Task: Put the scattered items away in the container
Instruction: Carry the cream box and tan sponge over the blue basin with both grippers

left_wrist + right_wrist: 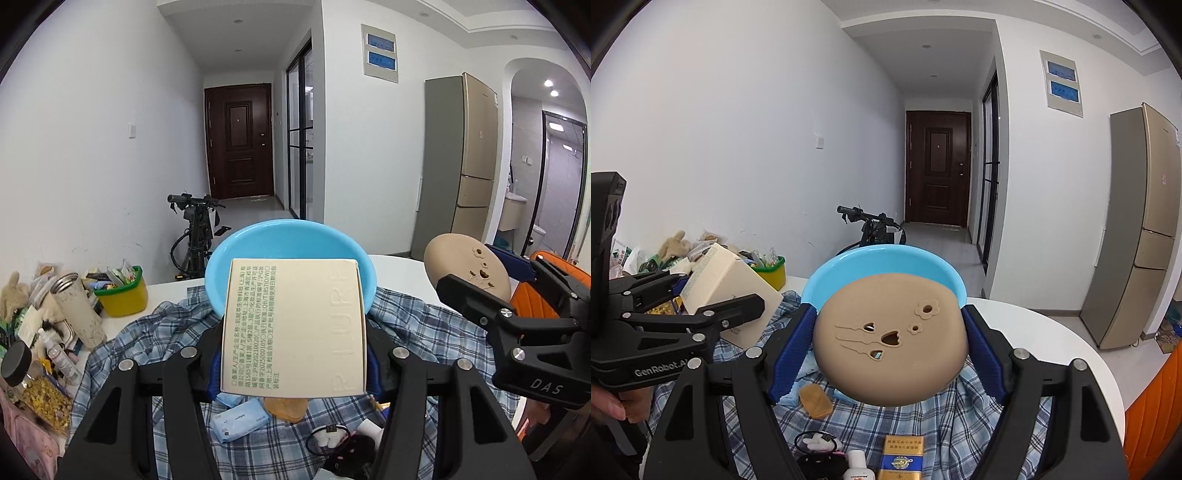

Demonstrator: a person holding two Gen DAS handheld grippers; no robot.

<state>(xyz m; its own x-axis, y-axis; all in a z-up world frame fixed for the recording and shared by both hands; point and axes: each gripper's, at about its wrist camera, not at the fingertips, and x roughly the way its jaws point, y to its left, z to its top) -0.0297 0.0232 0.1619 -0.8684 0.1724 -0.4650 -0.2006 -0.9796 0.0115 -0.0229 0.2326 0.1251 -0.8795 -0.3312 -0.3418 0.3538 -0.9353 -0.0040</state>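
My left gripper (293, 363) is shut on a cream cardboard box (293, 325) with printed text, held up in front of the light blue basin (258, 240). It also shows in the right wrist view (716, 284). My right gripper (890, 350) is shut on a round tan disc with flower-shaped cutouts (890, 332), held just before the blue basin (886, 258). The disc shows at the right of the left wrist view (465, 266). On the blue plaid cloth (923, 417) lie a tan soap bar (815, 400), a gold box (903, 458), a white bottle (857, 467) and a hair tie (816, 441).
A blue tissue pack (240, 421) lies on the cloth. A yellow and green bin (122, 291), a metal tumbler (75, 306), jars and packets crowd the left of the white round table (1052, 332). An orange chair (535, 295) stands right. A scooter (195, 229) stands beyond.
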